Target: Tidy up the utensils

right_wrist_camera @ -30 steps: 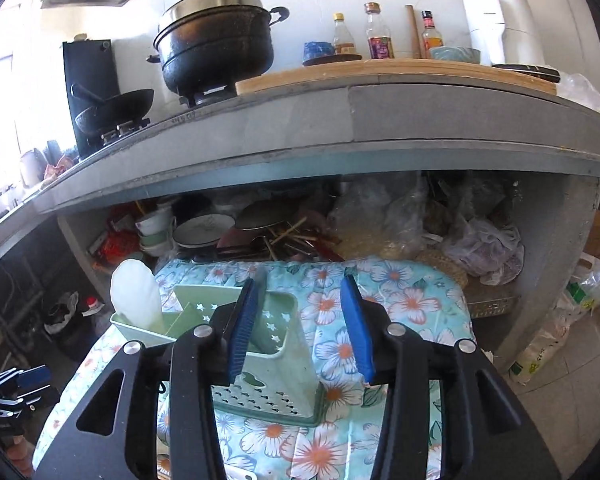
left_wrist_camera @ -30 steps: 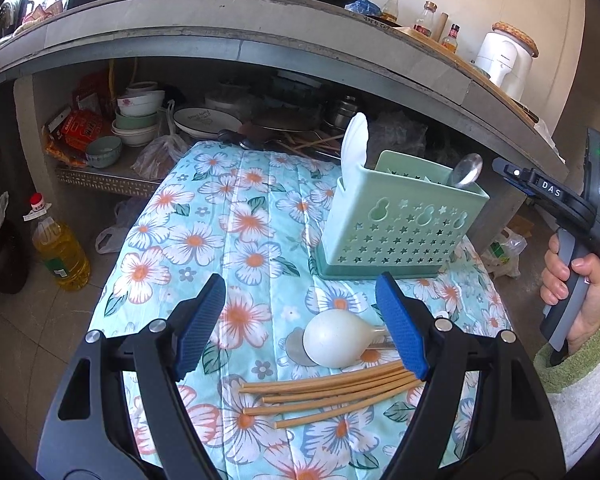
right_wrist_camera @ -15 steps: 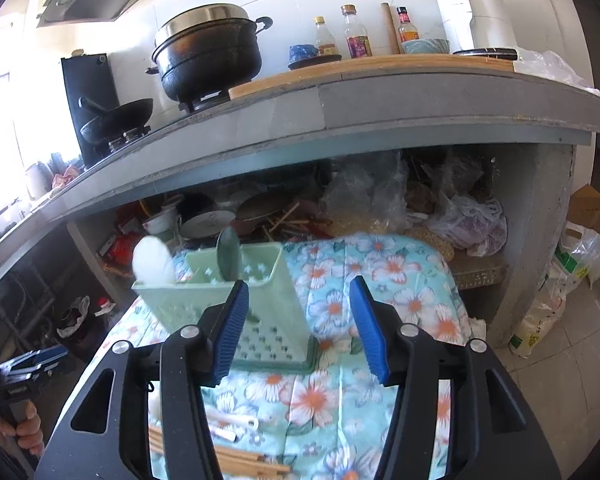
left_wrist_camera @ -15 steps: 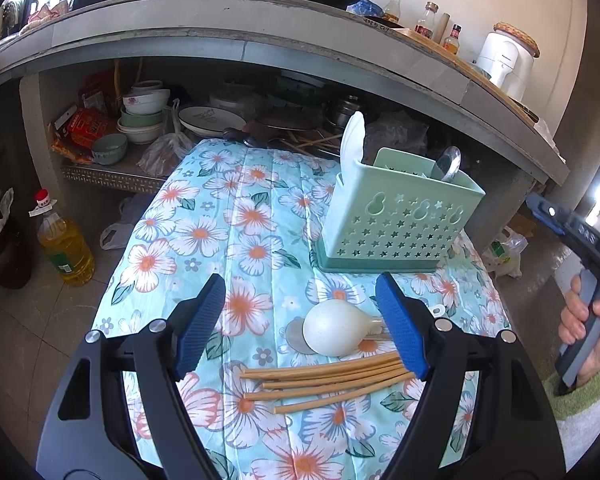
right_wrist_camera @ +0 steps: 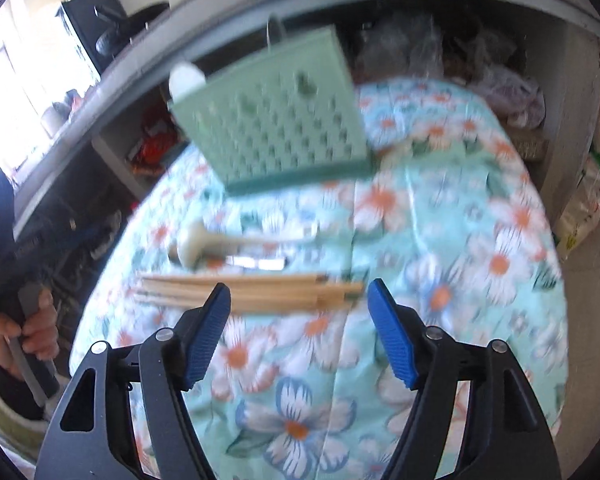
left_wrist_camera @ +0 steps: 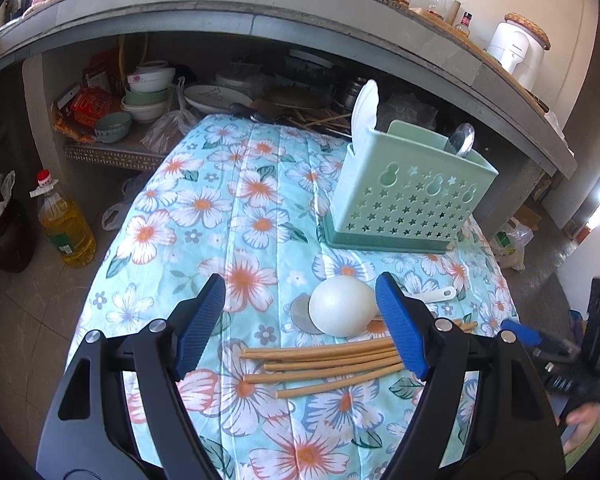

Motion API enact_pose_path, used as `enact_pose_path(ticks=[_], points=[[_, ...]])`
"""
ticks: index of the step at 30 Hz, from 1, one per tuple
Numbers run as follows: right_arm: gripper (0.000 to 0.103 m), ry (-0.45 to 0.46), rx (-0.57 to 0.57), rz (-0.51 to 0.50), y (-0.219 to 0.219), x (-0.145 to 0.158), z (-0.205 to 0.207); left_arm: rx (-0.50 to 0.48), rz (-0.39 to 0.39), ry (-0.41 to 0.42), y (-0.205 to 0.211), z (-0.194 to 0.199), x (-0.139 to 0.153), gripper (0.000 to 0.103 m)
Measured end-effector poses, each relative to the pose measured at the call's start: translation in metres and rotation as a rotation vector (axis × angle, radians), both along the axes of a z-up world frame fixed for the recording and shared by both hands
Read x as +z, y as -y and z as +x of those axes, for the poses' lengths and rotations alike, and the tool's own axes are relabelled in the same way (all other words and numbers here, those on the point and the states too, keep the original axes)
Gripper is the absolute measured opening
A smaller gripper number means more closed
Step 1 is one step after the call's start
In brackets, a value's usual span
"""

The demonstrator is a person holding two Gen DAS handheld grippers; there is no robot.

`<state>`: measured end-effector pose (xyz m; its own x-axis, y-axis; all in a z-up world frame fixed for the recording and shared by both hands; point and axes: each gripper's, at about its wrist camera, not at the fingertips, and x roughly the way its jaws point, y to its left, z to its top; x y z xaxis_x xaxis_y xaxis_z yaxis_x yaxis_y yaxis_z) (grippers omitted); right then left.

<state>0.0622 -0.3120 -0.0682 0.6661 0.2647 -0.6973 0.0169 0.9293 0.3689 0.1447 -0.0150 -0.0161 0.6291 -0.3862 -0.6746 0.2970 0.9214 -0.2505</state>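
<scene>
A green perforated utensil holder [left_wrist_camera: 410,200] stands on the floral tablecloth [left_wrist_camera: 228,208], with a white spoon [left_wrist_camera: 363,110] and a metal spoon [left_wrist_camera: 462,142] upright in it. A white ladle [left_wrist_camera: 342,310], a metal spoon [left_wrist_camera: 300,314] under it and several wooden chopsticks [left_wrist_camera: 320,364] lie in front. My left gripper [left_wrist_camera: 300,328] is open above the cloth just before them. My right gripper [right_wrist_camera: 298,336] is open, tilted down over the chopsticks [right_wrist_camera: 252,290]; this view is blurred. The holder [right_wrist_camera: 276,128] and ladle [right_wrist_camera: 228,242] show there too.
A shelf under the concrete counter [left_wrist_camera: 260,16] holds bowls [left_wrist_camera: 148,92], plates and bags. An oil bottle [left_wrist_camera: 62,224] and a dark pot [left_wrist_camera: 4,232] stand on the floor at left. The right gripper shows at the left view's right edge [left_wrist_camera: 580,356].
The right gripper has swung back and tipped down from over the holder to the chopsticks, opening wider. The left gripper has drawn back slightly and stays open.
</scene>
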Motion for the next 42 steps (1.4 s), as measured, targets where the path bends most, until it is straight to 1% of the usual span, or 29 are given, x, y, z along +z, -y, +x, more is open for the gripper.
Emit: enact_pose_path(ticks=[5, 8, 10, 11, 13, 14, 16, 19, 23, 25, 28, 35, 39, 40, 42], points=[[0.071, -0.086, 0.022, 0.022, -0.013, -0.032, -0.006, 0.031, -0.007, -0.062, -0.002, 0.01, -0.019, 0.073], [0.072, -0.074, 0.021, 0.002, -0.017, -0.037, -0.01, 0.037, -0.04, -0.109, -0.006, 0.02, -0.029, 0.072], [0.073, -0.073, 0.022, 0.009, -0.018, -0.038, -0.011, 0.04, -0.063, -0.141, -0.008, 0.027, -0.035, 0.06], [0.073, -0.076, 0.019, 0.017, -0.017, -0.038, -0.011, 0.038, -0.079, -0.158, -0.009, 0.032, -0.038, 0.058], [0.074, -0.078, 0.017, 0.028, -0.016, -0.04, -0.01, 0.041, -0.109, -0.2, -0.011, 0.041, -0.044, 0.049], [0.074, -0.078, 0.016, 0.033, -0.015, -0.041, -0.011, 0.039, -0.126, -0.22, -0.012, 0.044, -0.047, 0.047], [0.074, -0.078, 0.016, 0.038, -0.015, -0.04, -0.01, 0.042, -0.167, -0.272, -0.014, 0.052, -0.054, 0.039], [0.074, -0.075, 0.017, 0.045, -0.014, -0.041, -0.009, 0.049, -0.215, -0.354, -0.015, 0.064, -0.067, 0.033], [0.074, -0.073, 0.017, 0.064, -0.012, -0.041, -0.011, 0.046, -0.25, -0.426, -0.011, 0.072, -0.08, 0.028], [0.074, -0.072, 0.016, 0.073, -0.01, -0.041, -0.012, 0.042, -0.254, -0.442, -0.009, 0.073, -0.083, 0.024], [0.074, -0.071, 0.015, 0.072, -0.01, -0.041, -0.012, 0.051, -0.235, -0.462, -0.004, 0.076, -0.091, 0.019], [0.074, -0.068, 0.015, 0.079, -0.01, -0.041, -0.012, 0.051, -0.253, -0.489, -0.001, 0.08, -0.093, 0.018], [0.074, -0.068, 0.016, 0.077, -0.01, -0.041, -0.012, 0.046, -0.254, -0.482, 0.005, 0.077, -0.094, 0.013], [0.074, -0.067, 0.017, 0.077, -0.01, -0.041, -0.012, 0.05, -0.25, -0.477, 0.005, 0.077, -0.094, 0.009], [0.074, -0.066, 0.02, 0.077, -0.01, -0.041, -0.012, 0.055, -0.253, -0.469, 0.004, 0.077, -0.094, 0.006]])
